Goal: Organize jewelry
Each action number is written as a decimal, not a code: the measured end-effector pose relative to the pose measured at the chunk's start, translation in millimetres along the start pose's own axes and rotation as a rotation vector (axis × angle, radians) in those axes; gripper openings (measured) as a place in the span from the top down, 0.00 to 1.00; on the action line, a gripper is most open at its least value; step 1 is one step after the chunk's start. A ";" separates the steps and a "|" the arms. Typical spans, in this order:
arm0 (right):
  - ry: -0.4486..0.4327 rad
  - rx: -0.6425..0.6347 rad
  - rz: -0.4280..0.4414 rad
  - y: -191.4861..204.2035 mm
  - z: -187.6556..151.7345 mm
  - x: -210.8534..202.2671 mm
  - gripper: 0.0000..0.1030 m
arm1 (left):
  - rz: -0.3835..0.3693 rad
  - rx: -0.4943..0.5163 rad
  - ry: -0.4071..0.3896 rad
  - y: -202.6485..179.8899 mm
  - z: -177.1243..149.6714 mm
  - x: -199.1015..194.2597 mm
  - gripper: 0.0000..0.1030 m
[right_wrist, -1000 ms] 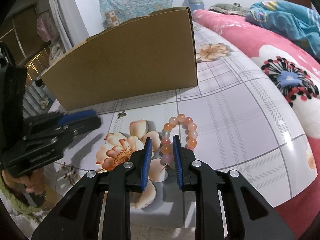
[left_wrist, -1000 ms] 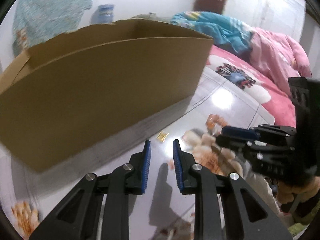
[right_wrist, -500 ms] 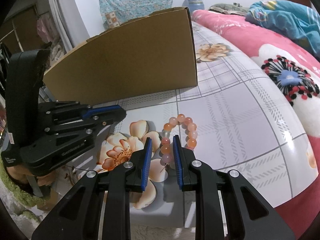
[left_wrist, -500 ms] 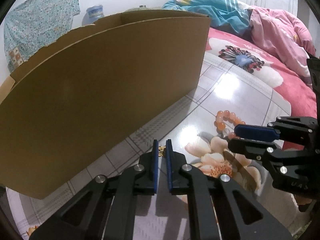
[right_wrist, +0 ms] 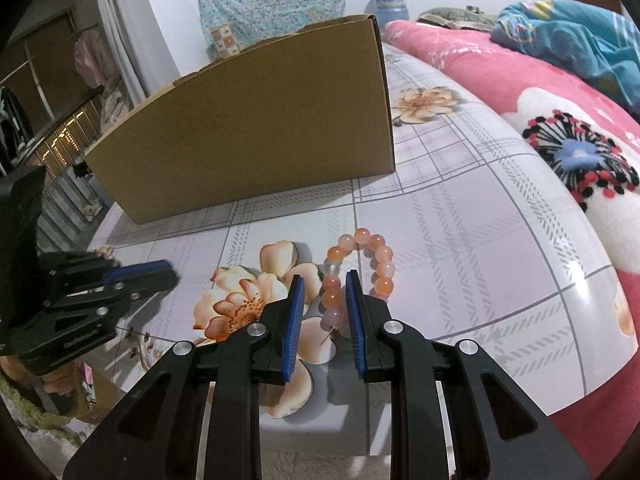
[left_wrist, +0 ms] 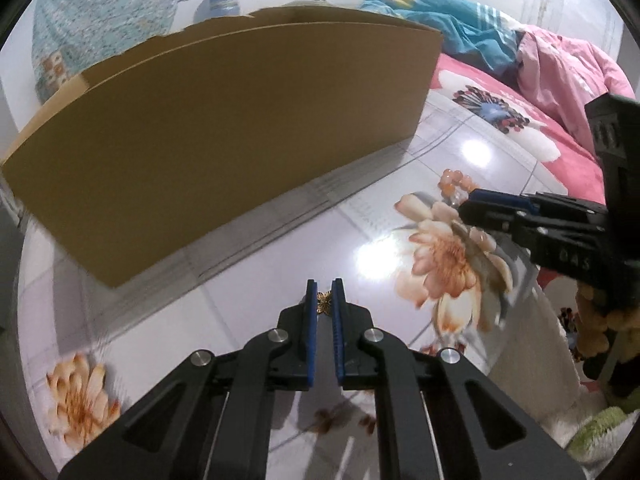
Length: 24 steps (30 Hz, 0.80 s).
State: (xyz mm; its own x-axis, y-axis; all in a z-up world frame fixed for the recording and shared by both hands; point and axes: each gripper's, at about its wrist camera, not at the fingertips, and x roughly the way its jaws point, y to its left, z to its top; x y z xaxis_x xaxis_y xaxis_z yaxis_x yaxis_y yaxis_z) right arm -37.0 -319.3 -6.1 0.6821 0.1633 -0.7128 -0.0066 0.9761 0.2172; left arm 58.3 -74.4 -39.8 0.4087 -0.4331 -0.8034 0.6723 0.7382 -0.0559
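Note:
My left gripper point(left_wrist: 324, 300) is shut on a small gold trinket point(left_wrist: 323, 302), pinched at the fingertips and held a little above the floral table point(left_wrist: 248, 280). It also shows at the left of the right wrist view point(right_wrist: 160, 272). An orange and pink bead bracelet point(right_wrist: 376, 260) lies on the table. My right gripper point(right_wrist: 322, 300) is open, its two fingers on either side of the bracelet's near left beads. In the left wrist view the bracelet point(left_wrist: 454, 182) lies partly behind the right gripper point(left_wrist: 480, 204).
A tall brown cardboard box point(left_wrist: 224, 128) stands at the back of the table, also in the right wrist view point(right_wrist: 256, 132). A pink flowered bed point(right_wrist: 540, 92) with a blue blanket point(right_wrist: 580, 36) lies to the right. The table's front edge point(right_wrist: 320, 432) is near.
My left gripper closed on the gold trinket and lifted it, pulling back from the box. My right gripper stayed open around the bracelet.

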 end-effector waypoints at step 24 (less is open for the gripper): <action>0.010 -0.011 -0.007 1.9 0.0 1.5 0.80 | -0.125 -0.073 0.015 -4.4 -11.5 -7.3 0.92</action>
State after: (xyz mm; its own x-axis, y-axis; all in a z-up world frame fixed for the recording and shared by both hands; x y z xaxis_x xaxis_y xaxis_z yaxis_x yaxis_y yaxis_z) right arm -36.0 -317.2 -6.7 0.6748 0.1576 -0.7210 -0.0095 0.9787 0.2050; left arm 45.3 -68.5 -40.5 0.3155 -0.5165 -0.7960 0.6706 0.7149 -0.1981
